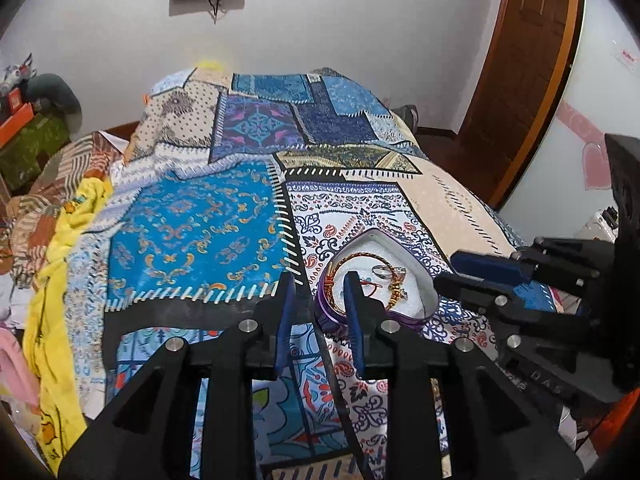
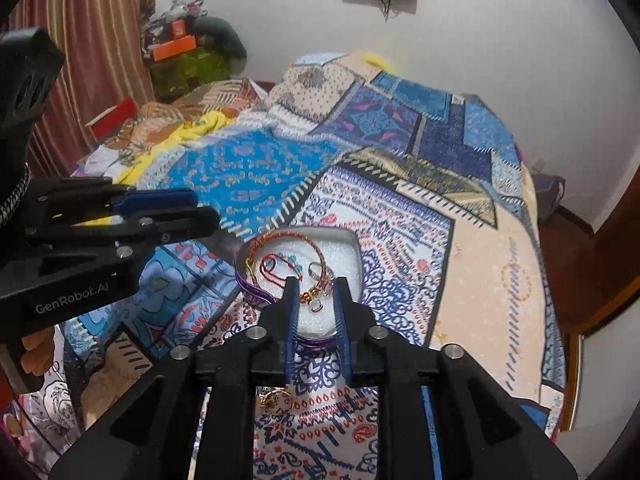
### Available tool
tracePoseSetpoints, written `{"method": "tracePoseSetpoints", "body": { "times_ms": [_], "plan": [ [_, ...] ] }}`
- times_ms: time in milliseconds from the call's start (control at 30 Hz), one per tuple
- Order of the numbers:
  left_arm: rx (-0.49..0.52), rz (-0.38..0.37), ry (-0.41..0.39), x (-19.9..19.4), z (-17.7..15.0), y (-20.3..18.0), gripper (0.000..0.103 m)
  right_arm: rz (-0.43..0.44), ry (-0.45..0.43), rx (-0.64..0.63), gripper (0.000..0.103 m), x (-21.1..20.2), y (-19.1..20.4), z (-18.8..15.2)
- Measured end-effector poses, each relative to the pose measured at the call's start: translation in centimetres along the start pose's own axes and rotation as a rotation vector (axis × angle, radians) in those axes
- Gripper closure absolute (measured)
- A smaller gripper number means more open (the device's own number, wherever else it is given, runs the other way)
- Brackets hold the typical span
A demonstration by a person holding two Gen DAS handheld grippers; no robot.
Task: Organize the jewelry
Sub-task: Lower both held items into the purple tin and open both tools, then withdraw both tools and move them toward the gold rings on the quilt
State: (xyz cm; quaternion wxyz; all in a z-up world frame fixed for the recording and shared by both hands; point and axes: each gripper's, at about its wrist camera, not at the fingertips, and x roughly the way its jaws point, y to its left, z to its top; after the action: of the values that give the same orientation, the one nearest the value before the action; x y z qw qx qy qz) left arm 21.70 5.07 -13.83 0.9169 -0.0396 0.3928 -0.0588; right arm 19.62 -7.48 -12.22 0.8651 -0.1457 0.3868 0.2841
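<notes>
A heart-shaped purple box (image 1: pixel 430 296) with a white lining lies on the patterned bedspread; it also shows in the right wrist view (image 2: pixel 356 248). Inside lie a gold bangle (image 1: pixel 362 257), a red cord (image 2: pixel 272 270), a silver ring (image 2: pixel 314 268) and a beaded chain (image 2: pixel 316 292). My left gripper (image 1: pixel 320 280) is open and empty at the box's left rim. My right gripper (image 2: pixel 316 286) is open, hovering over the box's near part, with the chain between its fingers. A small gold piece (image 2: pixel 276 400) lies on the bedspread under the right gripper.
The bedspread (image 1: pixel 192 232) covers the bed. Yellow cloth (image 1: pixel 52 280) and rumpled fabrics lie along the left side. A wooden door (image 1: pixel 516 64) stands at the right. Boxes and clutter (image 2: pixel 188 52) are stacked by the curtain.
</notes>
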Motion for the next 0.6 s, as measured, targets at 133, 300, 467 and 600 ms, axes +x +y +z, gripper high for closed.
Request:
{"method": "tracePoseSetpoints", "body": {
  "times_ms": [133,300,467,600],
  "plan": [
    [0.016,0.010,-0.024,-2.0,0.0,-0.6,0.073,-0.012,-0.039,0.006,0.083,-1.8,0.2,0.3],
    [0.034,0.020,-0.056,-4.4,-0.3,-1.6,0.069,-0.025,-0.104,0.029,0.065,-4.6,0.2,0.4],
    [0.044,0.009,-0.070,-6.3,-0.8,-2.6,0.056,-0.062,-0.175,0.049,0.054,-7.0,0.2,0.1],
    [0.029,-0.008,-0.068,-7.3,-1.3,-3.0,0.049,-0.063,-0.199,0.071,0.053,-8.4,0.0,-0.3]
  ]
}}
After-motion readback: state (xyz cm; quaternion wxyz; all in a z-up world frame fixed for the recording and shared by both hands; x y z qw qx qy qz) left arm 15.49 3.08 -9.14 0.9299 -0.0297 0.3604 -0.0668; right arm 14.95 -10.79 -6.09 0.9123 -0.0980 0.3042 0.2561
